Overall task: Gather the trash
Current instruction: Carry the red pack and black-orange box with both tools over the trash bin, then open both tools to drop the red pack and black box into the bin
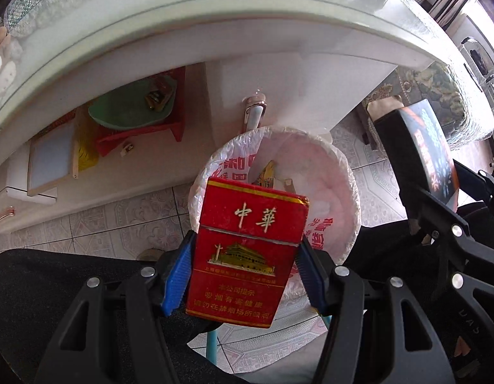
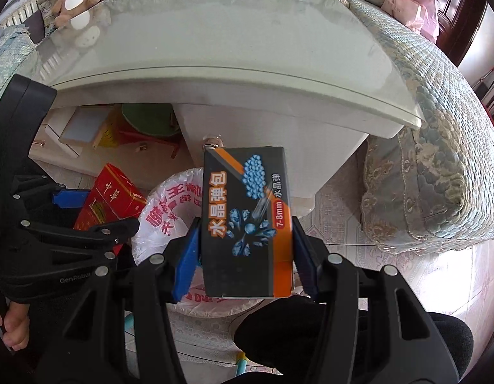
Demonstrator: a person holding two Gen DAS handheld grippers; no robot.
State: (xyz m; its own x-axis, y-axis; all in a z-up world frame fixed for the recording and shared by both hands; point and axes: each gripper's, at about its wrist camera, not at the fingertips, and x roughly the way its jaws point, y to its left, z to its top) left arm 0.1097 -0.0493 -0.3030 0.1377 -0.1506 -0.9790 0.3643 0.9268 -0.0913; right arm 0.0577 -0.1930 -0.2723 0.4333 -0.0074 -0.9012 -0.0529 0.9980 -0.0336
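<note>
Here, left tongs (image 1: 247, 272) pinching red cigarette pack (image 1: 248, 252) above bag-lined bin (image 1: 336, 192); right tongs (image 2: 245, 256) clamped on black box (image 2: 247, 220), over the same bin, beside glass-topped bench (image 2: 215, 54).

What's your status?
Left tongs shut on red pack. Right tongs shut on black box. Both over lined bin. Nothing blocking.

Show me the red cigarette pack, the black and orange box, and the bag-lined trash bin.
red cigarette pack (image 1: 247, 256): left wrist view, front face.
black and orange box (image 2: 247, 224): right wrist view, printed front.
bag-lined trash bin (image 1: 327, 179): left wrist view, inner liner.
</note>
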